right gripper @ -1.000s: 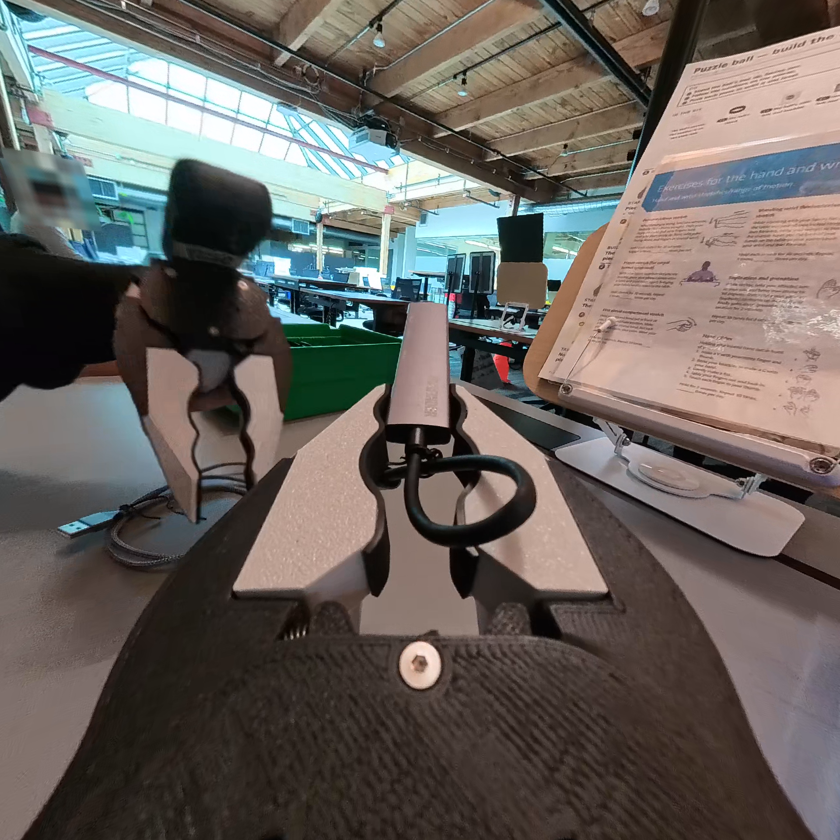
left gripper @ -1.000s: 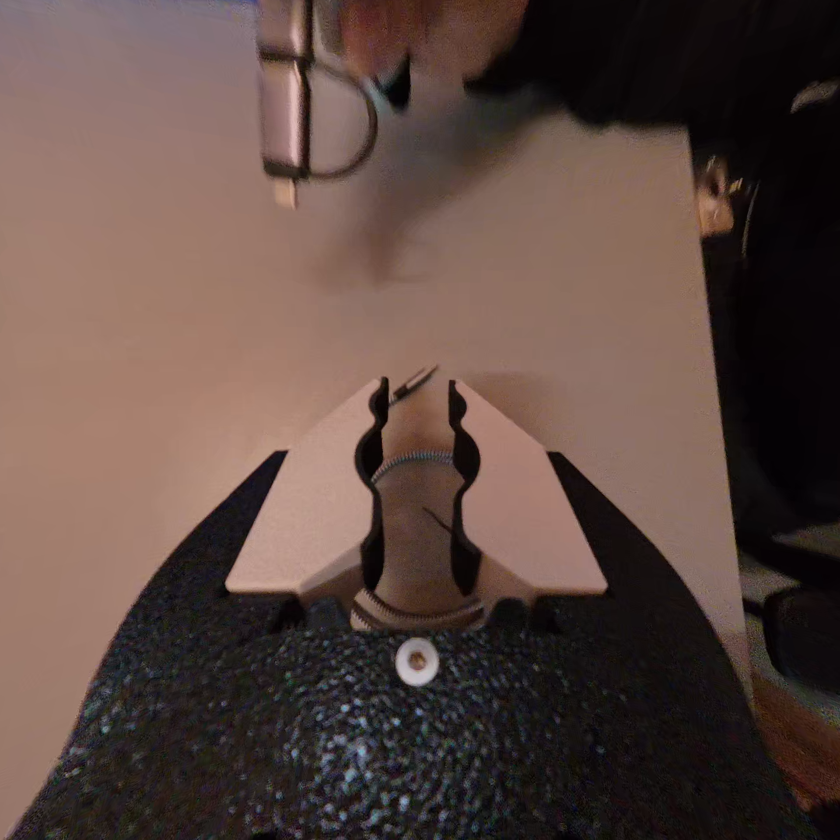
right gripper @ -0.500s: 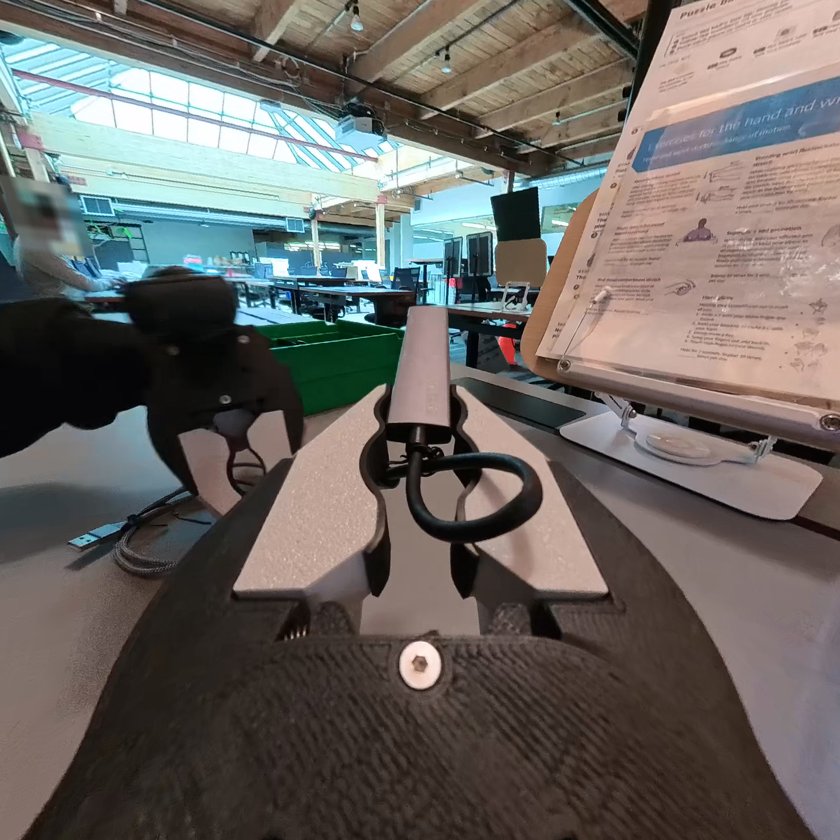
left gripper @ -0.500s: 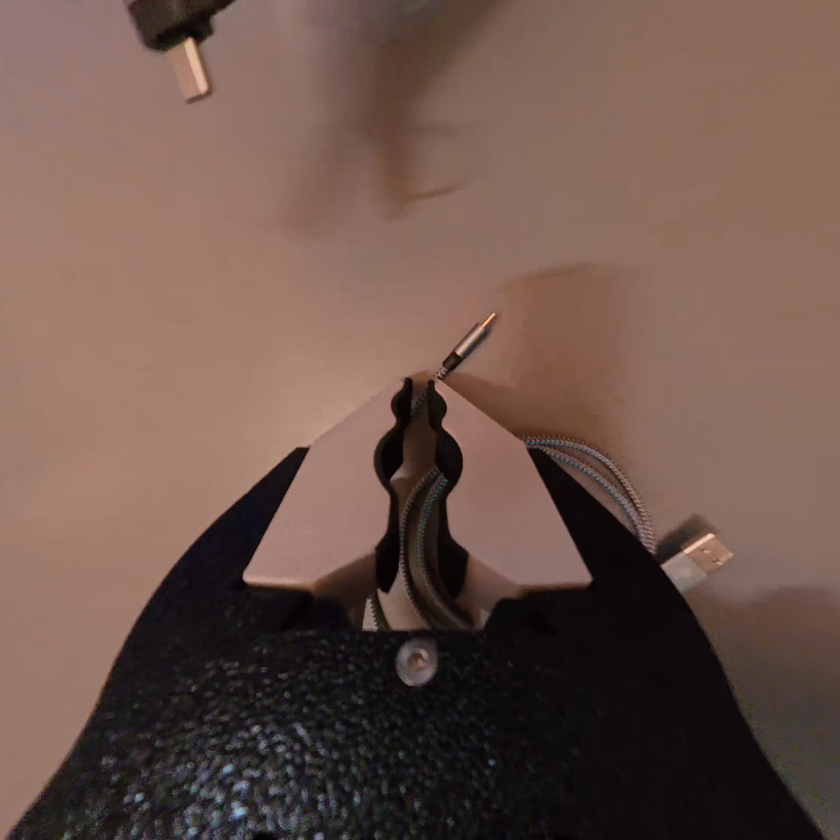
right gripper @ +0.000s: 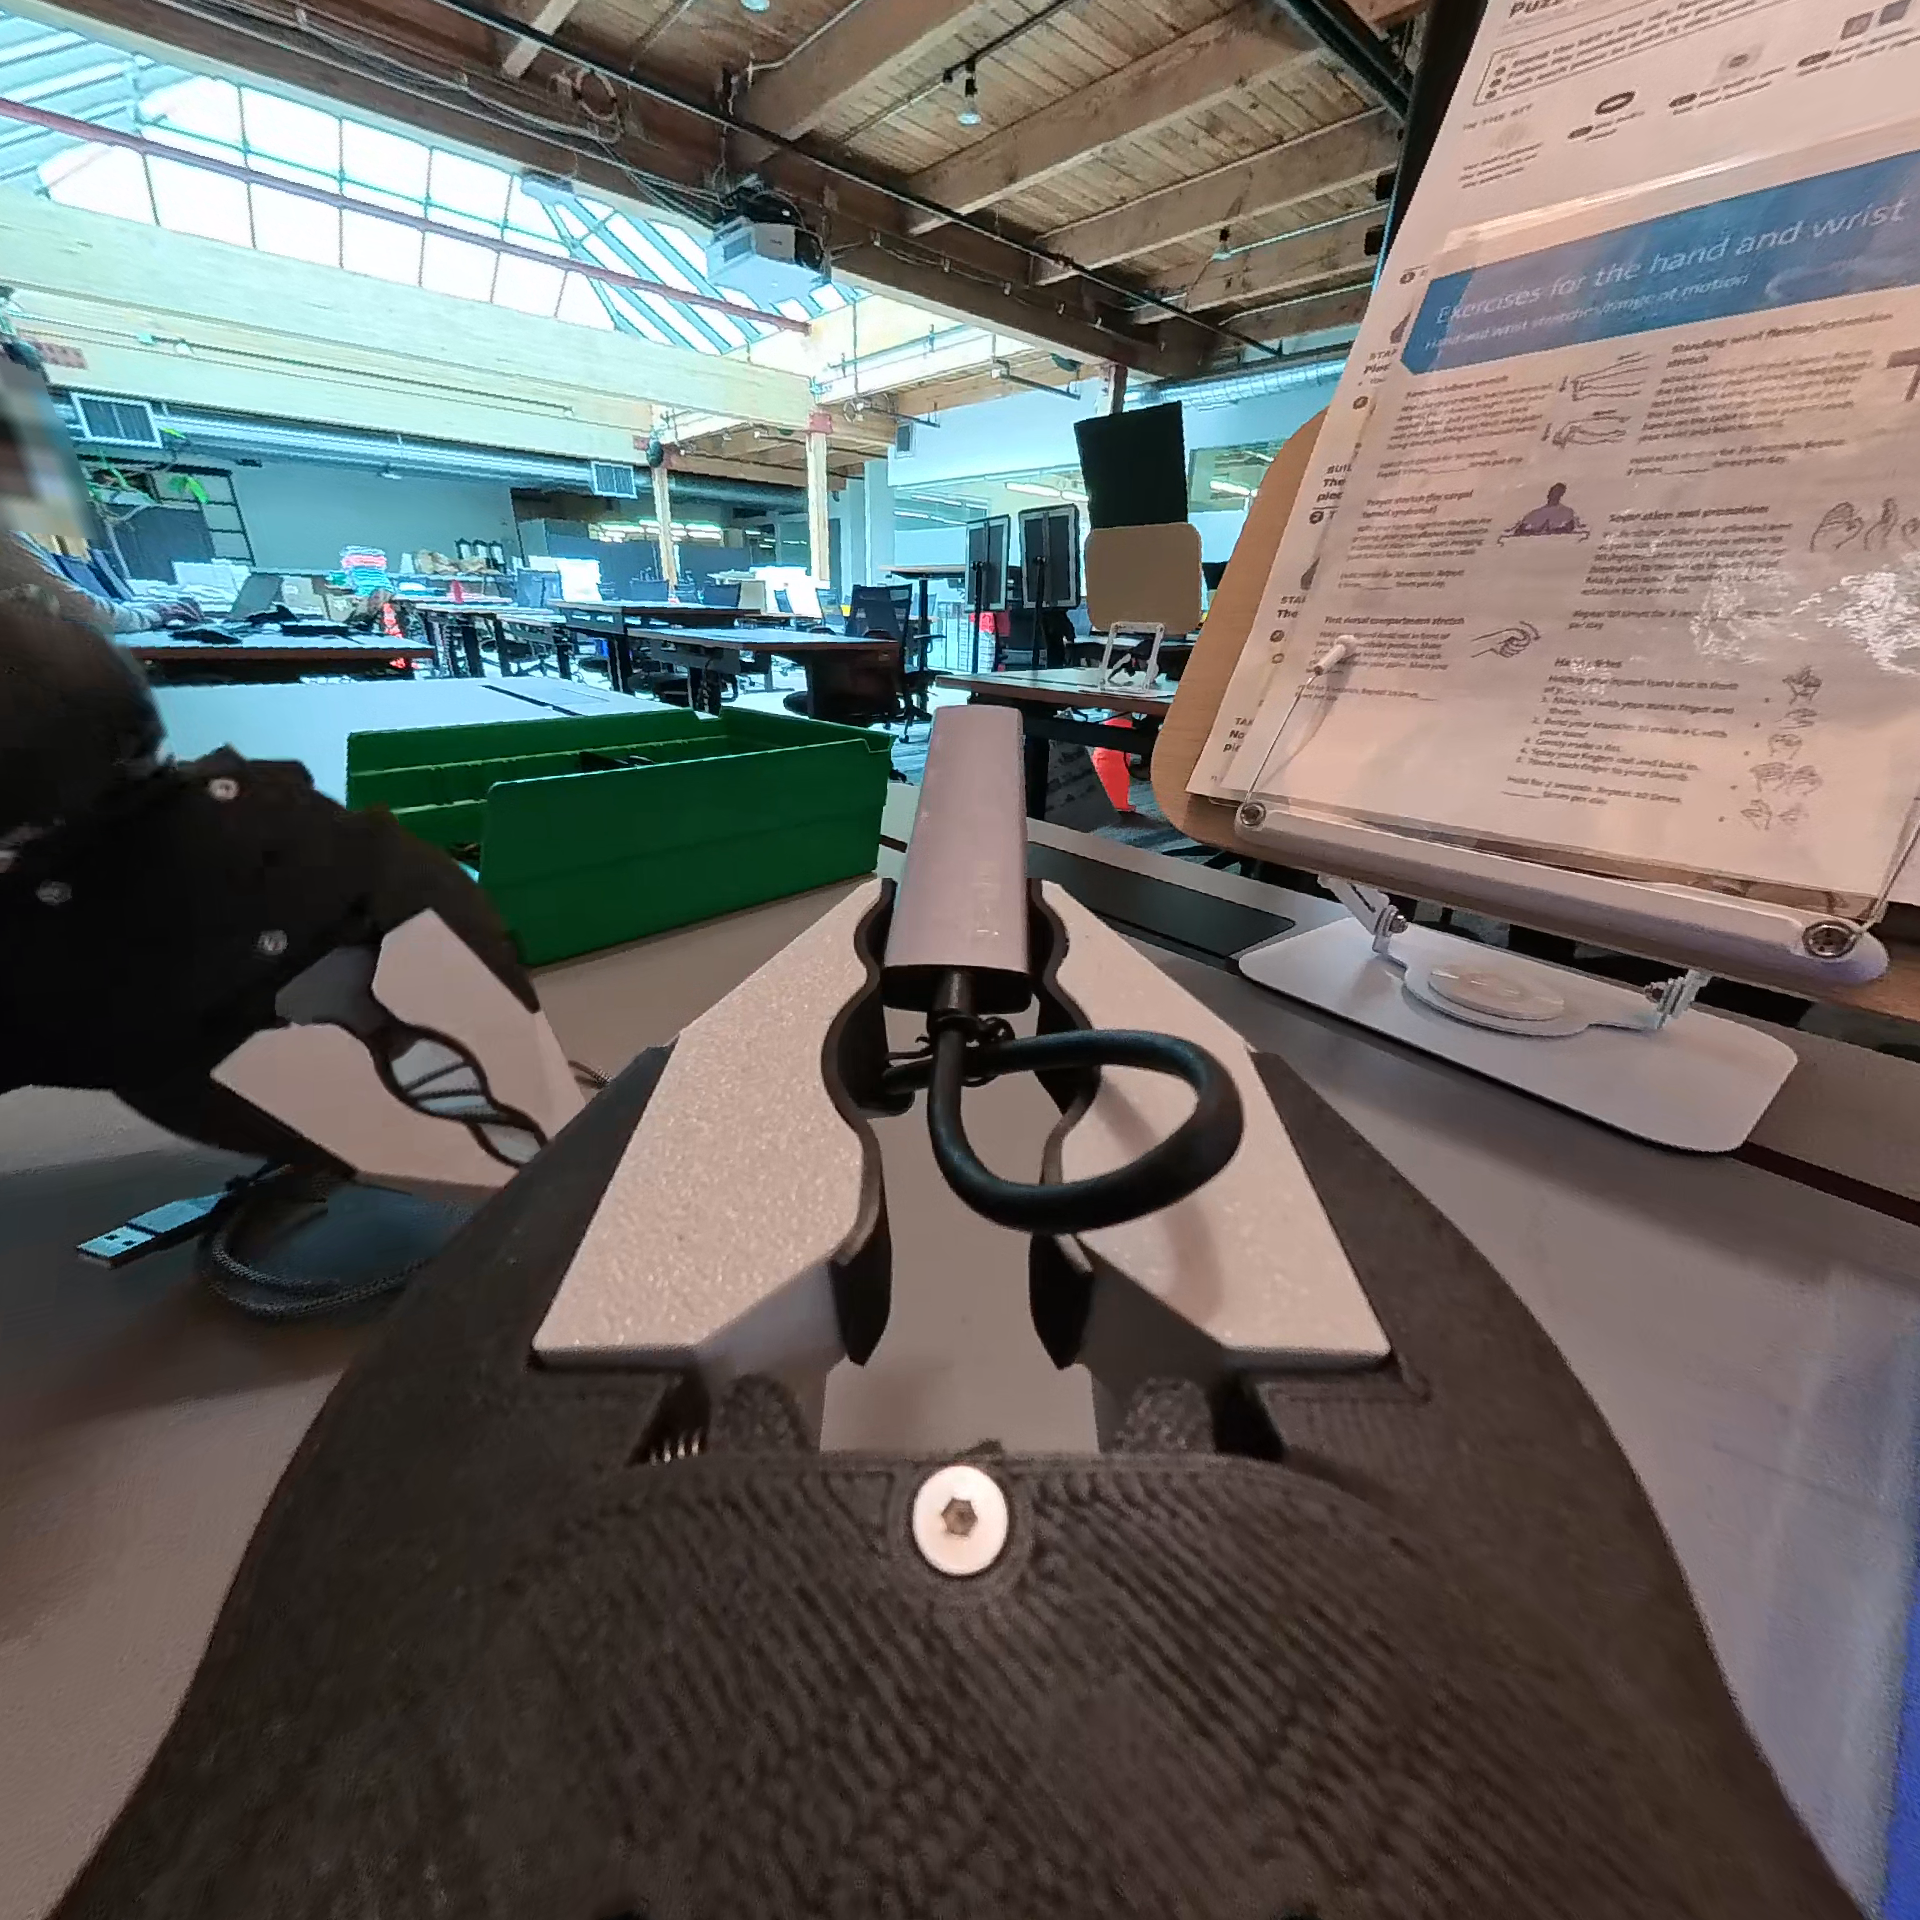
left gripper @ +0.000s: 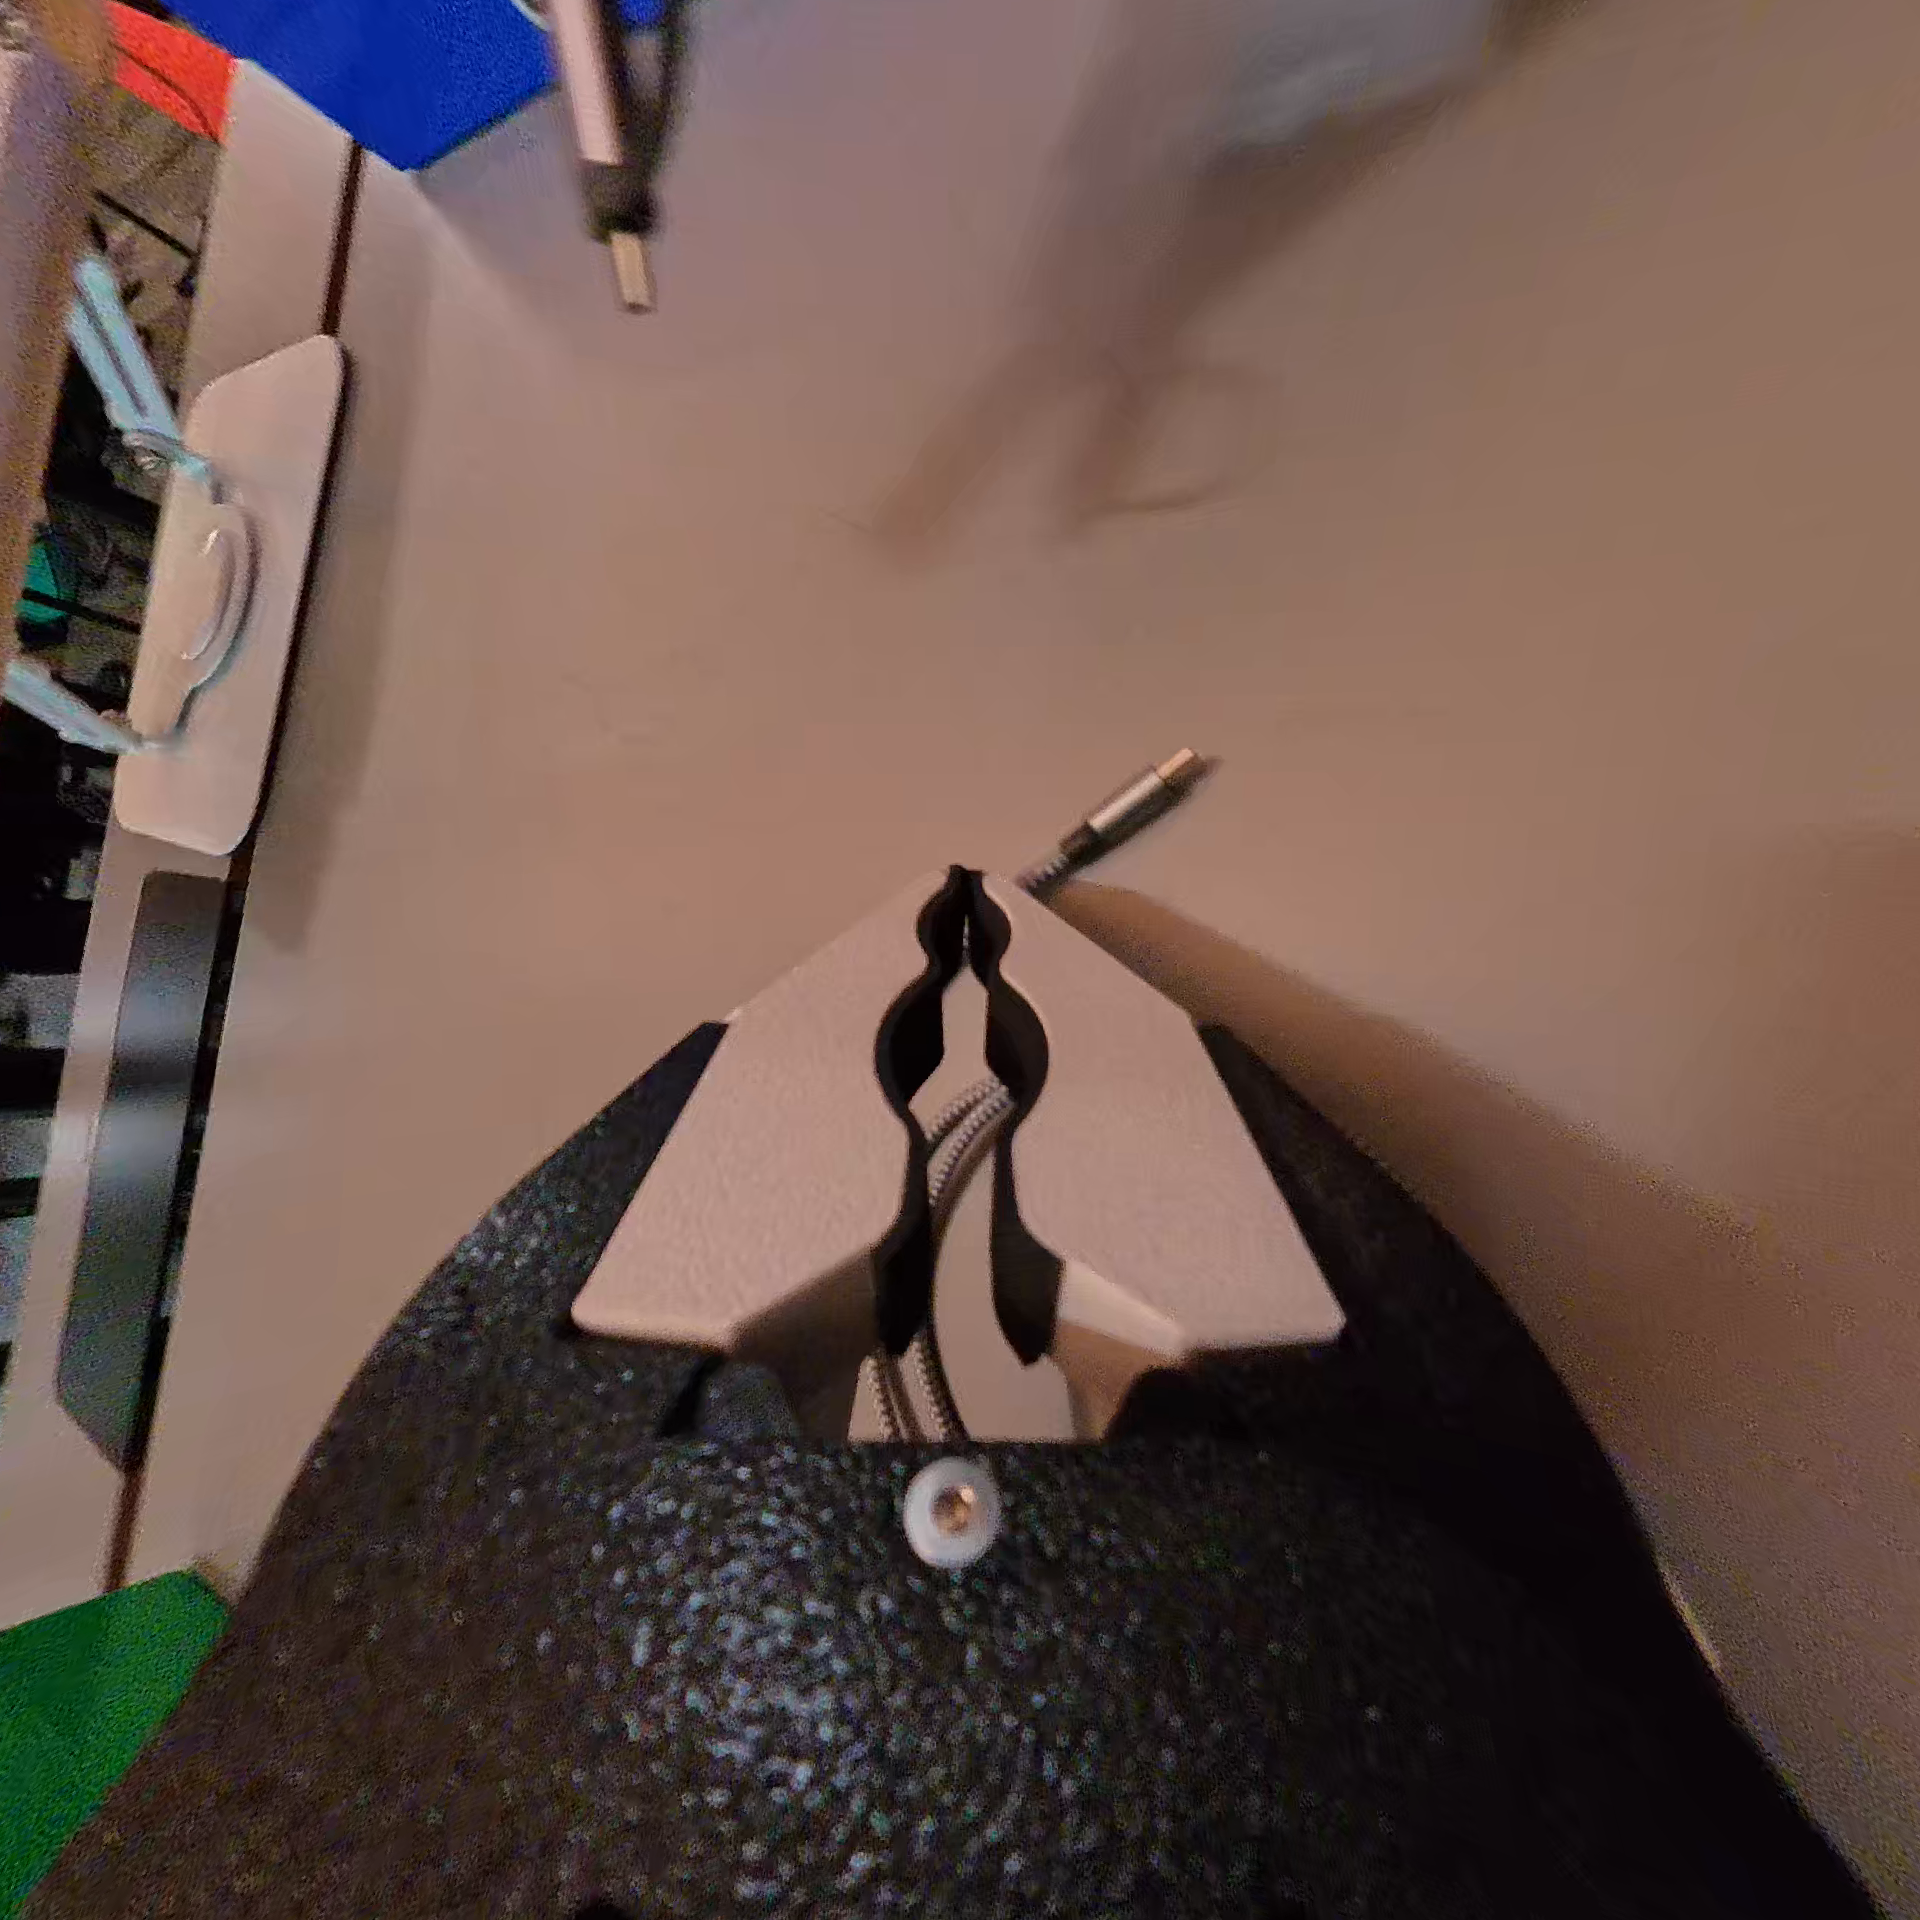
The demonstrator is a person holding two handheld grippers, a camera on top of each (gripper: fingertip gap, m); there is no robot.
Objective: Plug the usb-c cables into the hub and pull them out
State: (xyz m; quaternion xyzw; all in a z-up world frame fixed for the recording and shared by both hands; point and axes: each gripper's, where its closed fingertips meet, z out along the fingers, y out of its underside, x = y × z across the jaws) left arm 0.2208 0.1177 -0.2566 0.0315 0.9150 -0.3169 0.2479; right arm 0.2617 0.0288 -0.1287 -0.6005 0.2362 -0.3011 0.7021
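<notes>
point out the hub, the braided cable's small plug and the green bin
hub [right gripper: 961,842]: right wrist view, top face of the grey bar.
braided cable's small plug [left gripper: 1132,808]: left wrist view, metal shell past the tool's tips.
green bin [right gripper: 665,831]: right wrist view, front wall.

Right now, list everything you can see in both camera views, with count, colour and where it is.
Hub: one, grey metal bar, clamped in the right gripper, its short black lead looped behind.
Braided cable: one, grey, in the left gripper; metal plug pointing past the tips, its USB-A end lying on the table.
Bin: one, green, far side of the table.
Document stand: one, white base, holding printed sheets, right of the hub.
Table: one, pale grey.
Left gripper: one, black body, grey fingers, shut on the cable.
Right gripper: one, same colours, shut on the hub.
</notes>
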